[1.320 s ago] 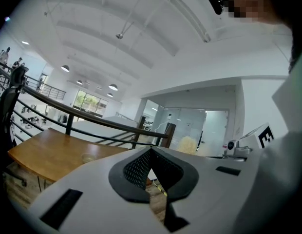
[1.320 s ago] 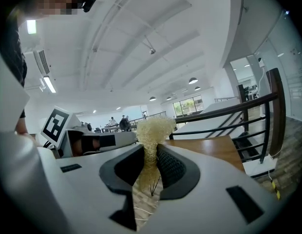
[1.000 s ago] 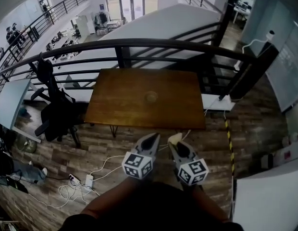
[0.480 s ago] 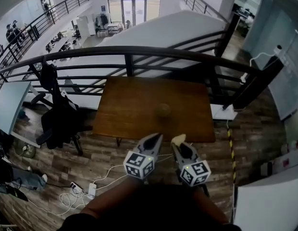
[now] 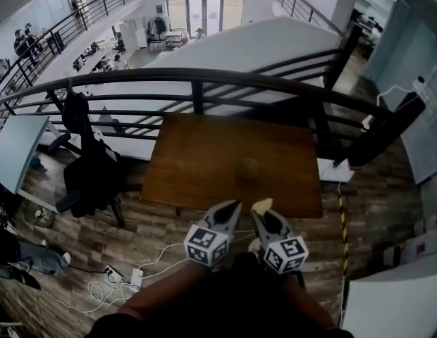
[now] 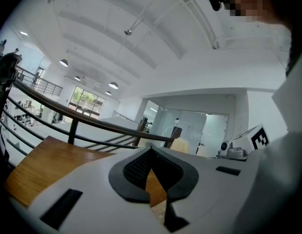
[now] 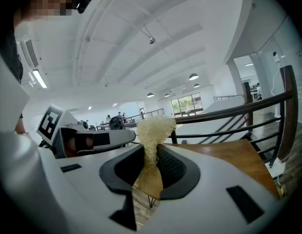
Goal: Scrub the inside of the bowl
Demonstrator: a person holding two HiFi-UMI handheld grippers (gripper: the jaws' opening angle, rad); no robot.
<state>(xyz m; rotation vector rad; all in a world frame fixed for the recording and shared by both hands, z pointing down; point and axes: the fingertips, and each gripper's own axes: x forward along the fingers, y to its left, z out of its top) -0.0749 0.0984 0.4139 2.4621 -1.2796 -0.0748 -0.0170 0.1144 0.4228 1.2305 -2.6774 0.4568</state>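
Bowl (image 5: 248, 167) sits alone near the middle of the wooden table (image 5: 197, 160), well ahead of both grippers, so scrubbing hasn't begun, I'd say. Right gripper (image 5: 263, 205) is clenched on a pale fibrous scrubber (image 7: 152, 128), its tuft sticking out past the tips (prob. so the rough end meets the bowl's inside first). Left gripper (image 5: 235, 204) is pinched closed w/ nothing in it, carried just beside the right, likely kept free to steady the bowl.

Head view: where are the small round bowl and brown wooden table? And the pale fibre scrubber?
small round brownish bowl (image 5: 248, 167): head view, its middle.
brown wooden table (image 5: 197, 160): head view, bare top.
pale fibre scrubber (image 7: 153, 132): right gripper view, fluffy tuft.
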